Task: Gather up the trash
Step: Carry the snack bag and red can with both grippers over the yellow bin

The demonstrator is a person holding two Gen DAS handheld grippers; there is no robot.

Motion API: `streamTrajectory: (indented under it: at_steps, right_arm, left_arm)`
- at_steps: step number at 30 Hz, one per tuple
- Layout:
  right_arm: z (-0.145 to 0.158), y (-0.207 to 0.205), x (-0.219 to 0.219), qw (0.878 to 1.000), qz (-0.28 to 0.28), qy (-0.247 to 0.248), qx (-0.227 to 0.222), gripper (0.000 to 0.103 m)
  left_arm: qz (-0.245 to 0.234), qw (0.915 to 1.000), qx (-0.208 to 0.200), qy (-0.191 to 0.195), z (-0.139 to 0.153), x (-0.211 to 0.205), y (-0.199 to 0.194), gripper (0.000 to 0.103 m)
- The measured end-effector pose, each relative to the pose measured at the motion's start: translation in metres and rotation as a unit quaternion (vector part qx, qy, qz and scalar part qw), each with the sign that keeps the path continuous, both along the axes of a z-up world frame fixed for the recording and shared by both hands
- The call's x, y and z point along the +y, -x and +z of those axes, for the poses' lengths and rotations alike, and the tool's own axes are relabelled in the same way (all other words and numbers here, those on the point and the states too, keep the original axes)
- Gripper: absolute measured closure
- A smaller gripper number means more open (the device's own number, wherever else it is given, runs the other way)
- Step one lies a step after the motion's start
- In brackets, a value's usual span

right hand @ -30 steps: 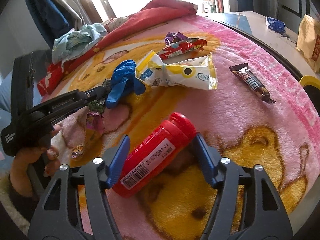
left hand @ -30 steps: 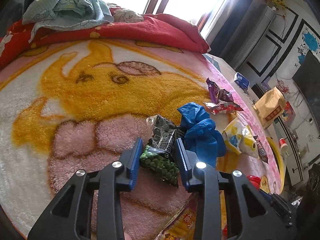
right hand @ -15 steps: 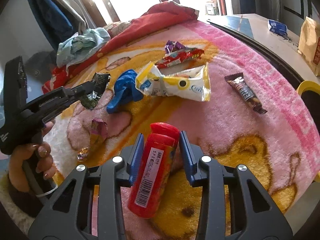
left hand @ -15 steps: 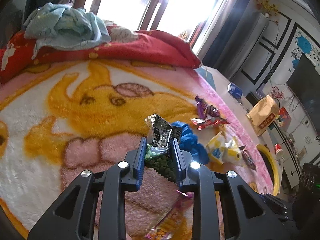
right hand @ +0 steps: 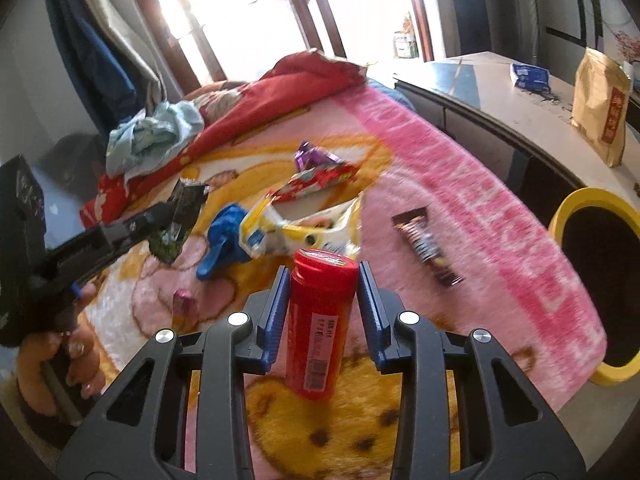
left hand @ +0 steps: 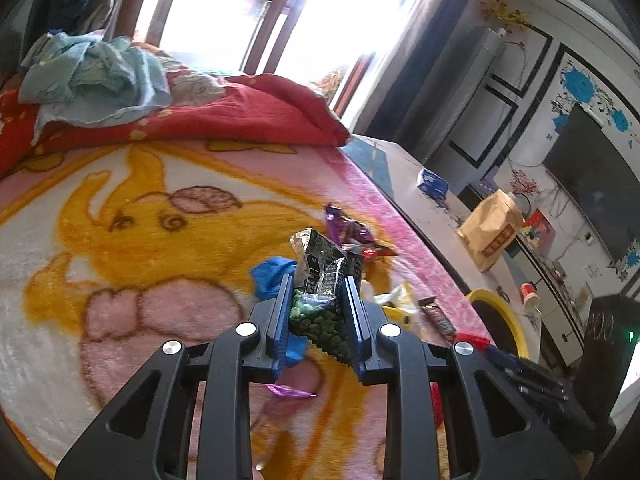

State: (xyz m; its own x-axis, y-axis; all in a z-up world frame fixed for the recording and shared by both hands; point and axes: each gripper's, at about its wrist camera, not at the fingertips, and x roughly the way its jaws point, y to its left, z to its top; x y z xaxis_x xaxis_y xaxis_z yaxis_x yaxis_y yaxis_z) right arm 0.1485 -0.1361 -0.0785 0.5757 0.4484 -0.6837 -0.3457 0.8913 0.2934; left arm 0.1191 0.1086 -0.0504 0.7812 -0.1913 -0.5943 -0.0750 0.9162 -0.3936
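Note:
My left gripper (left hand: 317, 285) is shut on a black and green pea snack packet (left hand: 320, 256) and holds it above the pink and yellow blanket (left hand: 120, 240). In the right wrist view the same packet (right hand: 186, 204) hangs at the left. The jaws of my right gripper (right hand: 323, 276) are closing, and their blue pads press on a red bottle (right hand: 320, 320) that stands upright between them, clear of the blanket. On the blanket lie a blue glove (right hand: 222, 240), a yellow and white packet (right hand: 292, 232), a red wrapper (right hand: 320, 178), a purple wrapper (right hand: 310, 156) and a chocolate bar (right hand: 426, 246).
A yellow-rimmed bin (right hand: 592, 200) stands off the bed's right edge. Beyond it a counter (right hand: 500, 92) carries a brown paper bag (right hand: 600, 120) and a blue packet (right hand: 528, 76). A red quilt (left hand: 220, 116) and a light blue cloth (left hand: 96, 68) lie at the bed's far end. A hand (right hand: 76, 344) grips the left tool.
The right gripper closed on the lying red bottle and lifted it upright. The left gripper tightened on the snack packet and rose with it off the blanket.

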Motion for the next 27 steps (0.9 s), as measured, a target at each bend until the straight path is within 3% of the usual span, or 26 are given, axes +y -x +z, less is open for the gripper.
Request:
streamTrajectory:
  at_steps: [27]
  right_arm:
    - [0.031, -0.023, -0.08, 0.994, -0.098, -0.026, -0.035, 0.076]
  left_arm:
    - [-0.1, 0.9945, -0.025, -0.015, 0.023, -0.086, -0.013, 0.079]
